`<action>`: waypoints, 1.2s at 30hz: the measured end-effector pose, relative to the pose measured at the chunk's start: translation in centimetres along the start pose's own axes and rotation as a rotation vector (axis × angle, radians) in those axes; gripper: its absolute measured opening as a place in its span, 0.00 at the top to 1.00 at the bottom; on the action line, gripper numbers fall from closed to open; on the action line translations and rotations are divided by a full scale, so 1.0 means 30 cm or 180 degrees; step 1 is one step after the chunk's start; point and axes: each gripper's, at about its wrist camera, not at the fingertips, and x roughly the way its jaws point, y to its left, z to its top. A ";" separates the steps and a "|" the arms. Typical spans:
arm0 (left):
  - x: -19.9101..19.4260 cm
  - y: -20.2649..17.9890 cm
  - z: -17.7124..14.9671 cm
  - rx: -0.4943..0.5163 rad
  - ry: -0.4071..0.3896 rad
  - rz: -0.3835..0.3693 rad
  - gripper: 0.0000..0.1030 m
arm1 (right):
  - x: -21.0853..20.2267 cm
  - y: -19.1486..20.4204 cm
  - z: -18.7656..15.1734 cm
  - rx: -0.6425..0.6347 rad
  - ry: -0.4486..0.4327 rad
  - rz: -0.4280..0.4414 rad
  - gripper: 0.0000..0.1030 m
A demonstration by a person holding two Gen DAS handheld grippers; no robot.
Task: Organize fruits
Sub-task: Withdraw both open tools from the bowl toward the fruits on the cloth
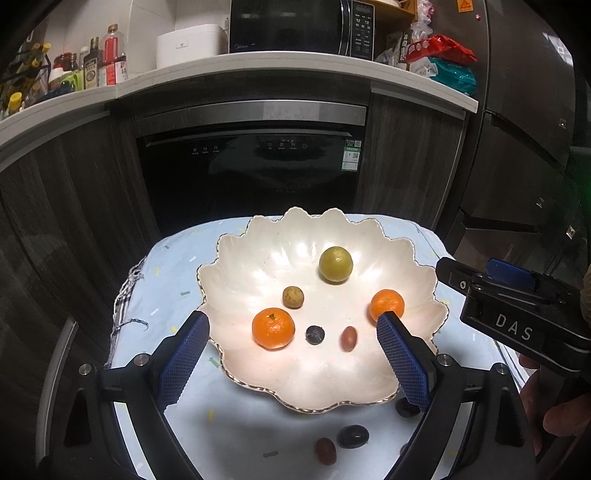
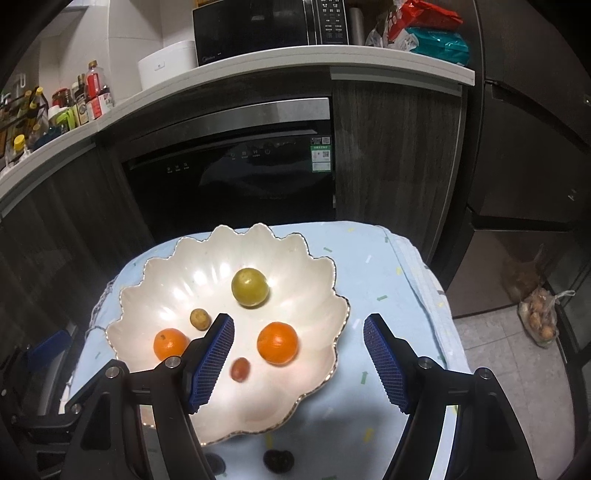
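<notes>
A white scalloped dish [image 1: 258,258] [image 2: 177,277] sits on a light blue cloth. In it lie a green round fruit [image 1: 335,264] [image 2: 250,287], two oranges [image 1: 273,328] [image 1: 387,305] [image 2: 277,343] [image 2: 170,344], a small brown fruit [image 1: 293,297] [image 2: 200,319], a dark grape [image 1: 314,335] and a red grape [image 1: 348,338] [image 2: 240,369]. On the cloth in front lie a red grape [image 1: 325,451] and dark grapes [image 1: 353,436] [image 2: 278,460]. My left gripper [image 1: 291,354] is open above the dish's near rim. My right gripper [image 2: 299,358] [image 1: 517,314] is open over the dish's right edge.
The cloth-covered table [image 2: 388,266] stands before a dark built-in oven [image 1: 251,166]. A counter above holds bottles [image 1: 92,59], a white cooker [image 1: 190,44], a microwave [image 1: 295,26] and snack bags [image 1: 443,59]. A bag of produce [image 2: 541,317] lies on the floor at right.
</notes>
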 end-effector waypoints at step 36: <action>-0.114 -0.018 -0.102 0.0186 -0.0049 -0.0044 0.10 | -0.182 -0.019 -0.147 -0.0072 -0.0098 -0.0282 0.28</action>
